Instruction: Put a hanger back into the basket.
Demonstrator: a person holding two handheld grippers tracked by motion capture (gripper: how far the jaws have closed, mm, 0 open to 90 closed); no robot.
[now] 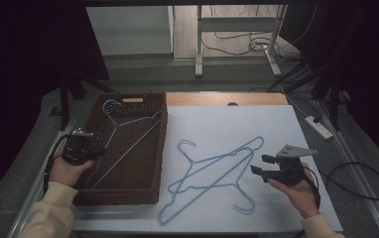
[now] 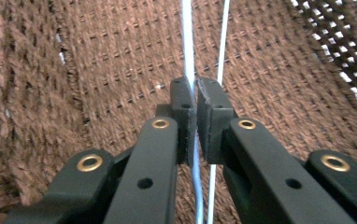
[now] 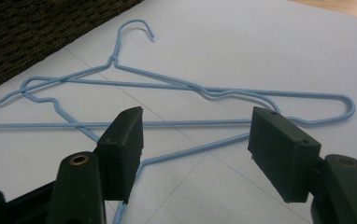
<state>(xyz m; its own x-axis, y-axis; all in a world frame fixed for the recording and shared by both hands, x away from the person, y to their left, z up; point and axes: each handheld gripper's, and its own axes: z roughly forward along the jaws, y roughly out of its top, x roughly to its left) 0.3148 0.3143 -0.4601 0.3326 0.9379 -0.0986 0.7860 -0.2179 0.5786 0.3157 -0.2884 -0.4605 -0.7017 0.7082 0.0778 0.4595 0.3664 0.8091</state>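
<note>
At the lower left of the high view, the left gripper (image 1: 95, 151) is clamped on a blue hanger (image 1: 128, 130) inside the wicker basket (image 1: 160, 148). The right gripper (image 1: 259, 164) (jaws apart) hovers over two crossed hangers (image 1: 212, 173) at centre.

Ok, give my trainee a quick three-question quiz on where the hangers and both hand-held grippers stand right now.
1. True or false: the left hand-held gripper is shut on the wire of the hanger in the basket.
2. How many blue hangers lie on the white sheet?
3. The right hand-held gripper is: A) open above the hangers, B) shut on a hanger, C) inside the wicker basket.

Key: 1 true; 2 two; 3 A.
</note>
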